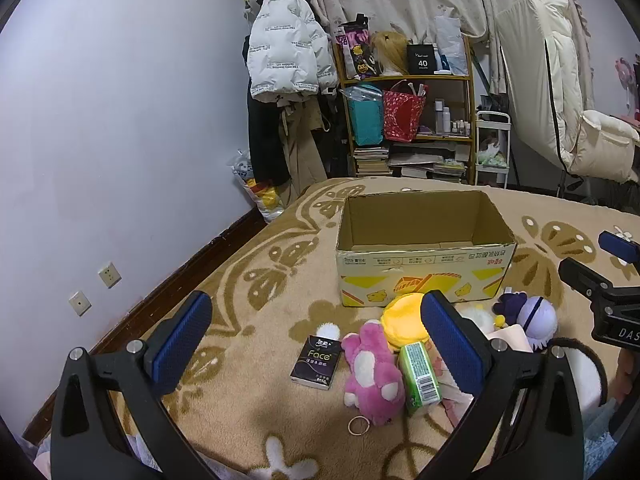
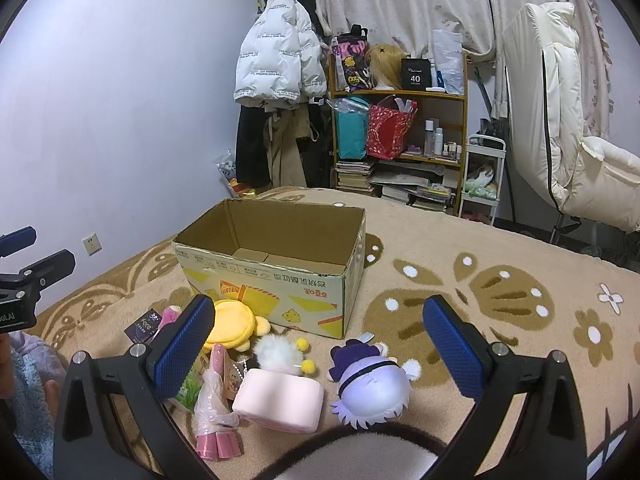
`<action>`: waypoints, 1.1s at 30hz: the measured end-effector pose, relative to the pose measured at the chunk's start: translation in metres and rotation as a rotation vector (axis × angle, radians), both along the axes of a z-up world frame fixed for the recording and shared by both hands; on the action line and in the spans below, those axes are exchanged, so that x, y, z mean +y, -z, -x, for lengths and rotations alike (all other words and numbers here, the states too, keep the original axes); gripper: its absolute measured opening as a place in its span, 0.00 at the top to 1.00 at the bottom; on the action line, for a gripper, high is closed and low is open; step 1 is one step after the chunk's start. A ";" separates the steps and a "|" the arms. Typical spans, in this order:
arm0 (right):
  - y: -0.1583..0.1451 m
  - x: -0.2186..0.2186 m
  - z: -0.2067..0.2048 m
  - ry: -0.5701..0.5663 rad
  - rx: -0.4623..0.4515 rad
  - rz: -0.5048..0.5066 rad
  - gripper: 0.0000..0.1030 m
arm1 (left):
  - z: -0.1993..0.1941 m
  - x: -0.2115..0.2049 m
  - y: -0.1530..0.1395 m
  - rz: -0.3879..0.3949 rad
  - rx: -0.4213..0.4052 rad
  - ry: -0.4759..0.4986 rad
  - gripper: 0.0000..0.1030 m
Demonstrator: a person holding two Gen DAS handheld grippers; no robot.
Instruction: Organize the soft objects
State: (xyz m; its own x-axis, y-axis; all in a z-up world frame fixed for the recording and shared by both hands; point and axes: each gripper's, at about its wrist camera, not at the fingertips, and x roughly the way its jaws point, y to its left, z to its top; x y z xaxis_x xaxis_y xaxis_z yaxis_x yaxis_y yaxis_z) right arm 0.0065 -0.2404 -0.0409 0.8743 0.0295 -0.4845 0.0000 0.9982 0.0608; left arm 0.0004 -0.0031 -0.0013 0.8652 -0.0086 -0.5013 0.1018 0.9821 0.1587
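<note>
An open, empty cardboard box [image 1: 424, 256] [image 2: 276, 276] stands on the blanket-covered bed. In front of it lie a pink plush rabbit [image 1: 372, 368], a yellow plush [image 1: 402, 322] [image 2: 234, 326], a purple-haired plush doll [image 1: 534, 318] [image 2: 370, 384], a pink foam block [image 2: 280, 400], a white fluffy pompom toy [image 2: 280, 354], a green tissue pack [image 1: 420, 376] and a black tissue pack [image 1: 316, 362]. My left gripper [image 1: 320, 340] is open above the pink rabbit. My right gripper [image 2: 320, 340] is open above the pink block and doll; both are empty.
A hair tie [image 1: 358, 426] lies on the blanket. A pink wrapped bouquet [image 2: 216, 404] lies left of the block. A shelf [image 1: 408, 120] with bags and books, hanging coats [image 1: 286, 48] and a folded white chair [image 2: 560, 128] stand beyond the bed.
</note>
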 end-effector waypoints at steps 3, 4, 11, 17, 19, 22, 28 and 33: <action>0.000 0.000 0.000 -0.003 0.000 -0.002 0.00 | -0.001 0.000 0.001 -0.001 0.000 0.000 0.00; 0.000 0.000 0.000 -0.003 0.001 0.000 0.00 | -0.001 0.000 0.001 -0.001 0.000 -0.001 0.00; 0.000 0.001 0.000 -0.003 0.001 -0.001 0.00 | -0.001 -0.001 0.001 -0.004 -0.001 -0.001 0.00; 0.001 0.001 -0.001 -0.004 0.002 0.000 0.00 | 0.000 -0.001 0.002 -0.004 -0.002 -0.002 0.00; 0.001 0.001 -0.001 -0.004 0.002 0.000 0.00 | -0.001 -0.001 0.002 -0.004 -0.001 -0.001 0.00; 0.001 0.001 -0.001 -0.004 0.003 0.000 0.00 | 0.000 -0.001 0.002 -0.006 -0.001 -0.001 0.00; 0.001 0.001 -0.001 -0.004 0.003 0.000 0.00 | 0.000 -0.001 0.004 -0.008 -0.001 0.000 0.00; 0.001 0.001 -0.002 -0.003 0.005 0.001 0.00 | 0.000 -0.001 0.004 -0.008 0.001 -0.001 0.00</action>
State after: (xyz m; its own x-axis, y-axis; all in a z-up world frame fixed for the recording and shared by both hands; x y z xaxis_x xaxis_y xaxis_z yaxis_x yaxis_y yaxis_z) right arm 0.0080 -0.2392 -0.0418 0.8718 0.0319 -0.4889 -0.0030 0.9982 0.0597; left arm 0.0007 -0.0045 -0.0051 0.8648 -0.0040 -0.5021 0.1013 0.9808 0.1667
